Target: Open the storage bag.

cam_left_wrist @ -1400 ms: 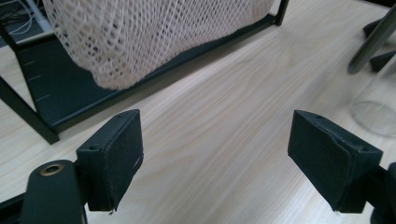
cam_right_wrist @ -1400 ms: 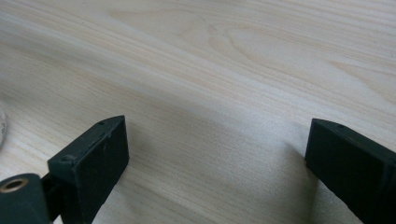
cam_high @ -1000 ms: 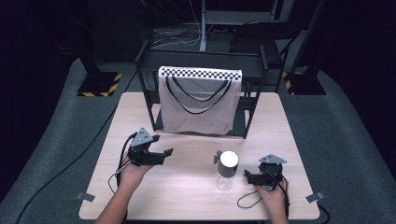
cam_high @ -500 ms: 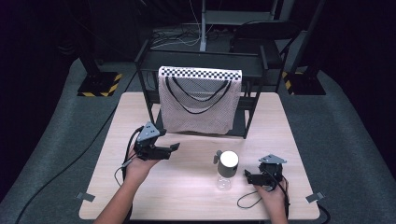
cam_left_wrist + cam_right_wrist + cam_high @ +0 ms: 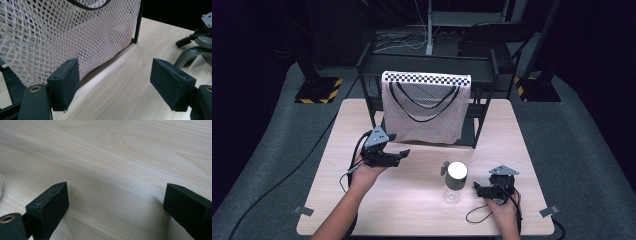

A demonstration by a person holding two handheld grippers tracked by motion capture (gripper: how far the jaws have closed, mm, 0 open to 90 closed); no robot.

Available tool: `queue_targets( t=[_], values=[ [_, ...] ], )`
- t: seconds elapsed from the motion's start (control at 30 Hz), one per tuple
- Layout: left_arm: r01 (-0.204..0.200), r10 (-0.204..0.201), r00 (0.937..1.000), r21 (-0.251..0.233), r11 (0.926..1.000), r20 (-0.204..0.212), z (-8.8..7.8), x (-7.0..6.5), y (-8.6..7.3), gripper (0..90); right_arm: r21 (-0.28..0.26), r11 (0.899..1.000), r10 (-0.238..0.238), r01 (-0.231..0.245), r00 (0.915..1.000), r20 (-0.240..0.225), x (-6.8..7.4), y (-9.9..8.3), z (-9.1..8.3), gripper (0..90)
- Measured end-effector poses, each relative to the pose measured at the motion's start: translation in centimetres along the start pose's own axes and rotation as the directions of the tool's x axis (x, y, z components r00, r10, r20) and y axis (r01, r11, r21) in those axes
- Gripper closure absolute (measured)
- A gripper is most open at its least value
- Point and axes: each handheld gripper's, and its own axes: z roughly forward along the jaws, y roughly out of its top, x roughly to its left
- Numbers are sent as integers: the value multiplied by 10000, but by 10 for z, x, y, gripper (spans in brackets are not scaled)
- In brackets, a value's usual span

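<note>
A white mesh bag (image 5: pixel 424 110) with black handles hangs from a black rack (image 5: pixel 479 102) at the back of the table; it shows close up in the left gripper view (image 5: pixel 62 37). My left gripper (image 5: pixel 401 155) is held above the table just in front of the bag's lower left corner, pointing right. Its jaws (image 5: pixel 118 80) are open and have just been closing a little, with nothing between them. A clear bottle with a white lid (image 5: pixel 455 177) stands front right. My right gripper (image 5: pixel 478 189) rests on the table beside it, open (image 5: pixel 116 202) over bare wood.
The light wooden table (image 5: pixel 412 210) ends at a grey floor on all sides. The rack's black post (image 5: pixel 138 22) stands right of the bag. Cables (image 5: pixel 354 160) trail from both grippers. Yellow-black striped bases (image 5: pixel 317 92) stand behind the table.
My left gripper has moved up and away from the person, closer to the mesh bag. The right gripper and the bottle have stayed where they were.
</note>
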Motion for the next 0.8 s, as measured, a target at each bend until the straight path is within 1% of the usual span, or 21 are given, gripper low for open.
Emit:
queue_targets(
  t=[0.07,0.23,0.4,0.6,0.73,0.8],
  values=[
    [-134,134,9999,-3,9999,-11,2,0,3,257,2,10000,-4,4,10000,-7,0,0,0,50],
    [-298,298,9995,-7,9996,97,8,-1,13,244,-1,10000,-16,16,10000,-26,0,0,0,51],
    [-355,357,9992,-102,9993,165,14,-3,21,234,0,10000,-32,32,10000,-35,0,0,0,52],
    [-516,517,9985,-67,9986,170,19,-6,26,231,-4,10000,-75,74,9999,-68,0,0,0,52],
    [-386,391,9988,-178,9991,289,23,-7,31,228,2,10000,-72,72,9999,-75,1,0,0,52],
    [-493,497,9983,-159,9987,288,25,-8,34,227,3,10000,-82,82,9999,-78,1,0,0,52]
  ],
)
